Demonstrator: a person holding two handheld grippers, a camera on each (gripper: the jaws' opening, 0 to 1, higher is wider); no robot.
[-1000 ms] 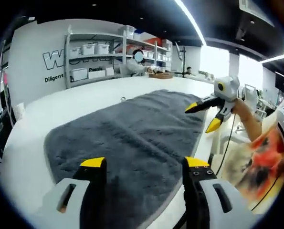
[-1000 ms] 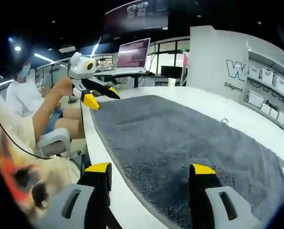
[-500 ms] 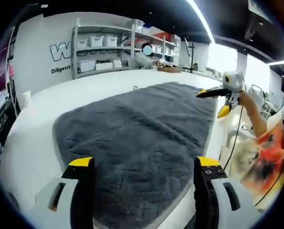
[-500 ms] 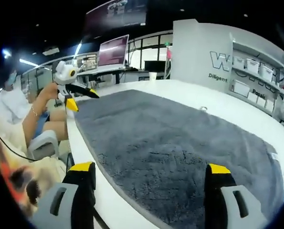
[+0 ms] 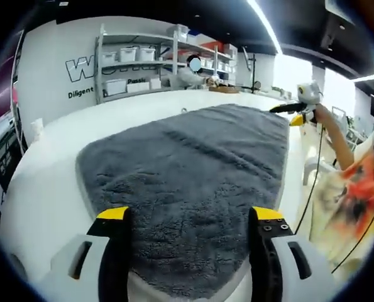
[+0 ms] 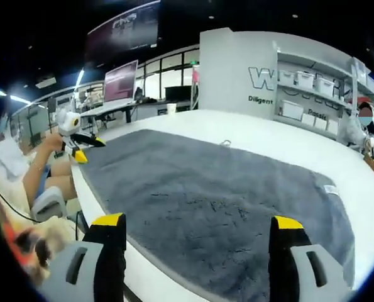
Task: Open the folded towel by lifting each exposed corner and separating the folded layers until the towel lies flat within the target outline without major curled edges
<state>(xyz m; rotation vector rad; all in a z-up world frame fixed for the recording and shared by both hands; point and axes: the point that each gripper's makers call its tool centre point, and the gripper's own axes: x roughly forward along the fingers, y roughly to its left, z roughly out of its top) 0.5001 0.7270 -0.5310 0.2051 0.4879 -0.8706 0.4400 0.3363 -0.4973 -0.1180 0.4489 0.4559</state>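
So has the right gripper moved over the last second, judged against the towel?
Yes. In the left gripper view, the right gripper has drawn away along the towel edge, from beside its middle toward the far corner by the shelves.

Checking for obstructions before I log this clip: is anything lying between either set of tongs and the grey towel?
Nothing visible. The left tongs and right tongs are both open above the towel's near edge, with only bare white table around it.

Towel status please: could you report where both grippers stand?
Left gripper open, right gripper open, both empty. Grey towel spread flat on white table. Nothing obstructing.
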